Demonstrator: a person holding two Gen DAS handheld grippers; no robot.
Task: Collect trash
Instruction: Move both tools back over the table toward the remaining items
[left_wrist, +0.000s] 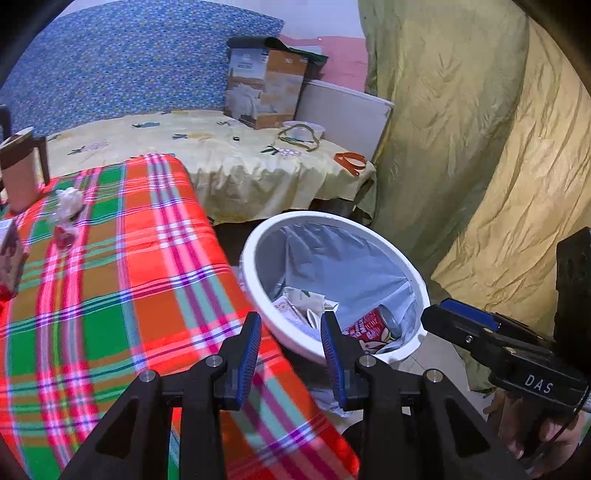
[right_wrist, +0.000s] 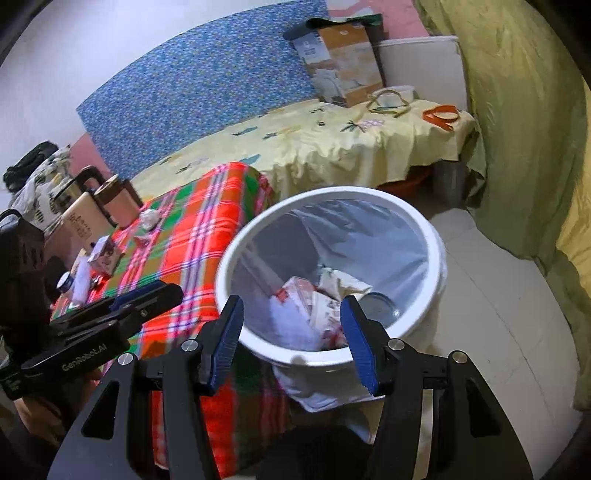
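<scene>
Lying beyond left gripper (left_wrist: 291, 332) — can (left_wrist: 373, 326)

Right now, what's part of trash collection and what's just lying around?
Job:
- bin
- can and wrappers in it
- crumpled paper
- red wrapper

Lying around:
- jug
- box
- orange strap
- bottle

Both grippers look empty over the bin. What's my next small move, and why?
Probably swing the left gripper back over the plaid table toward the crumpled white paper. Both grippers are open and hold nothing, the can already lies in the white bin, and that paper is still on the cloth.
</scene>
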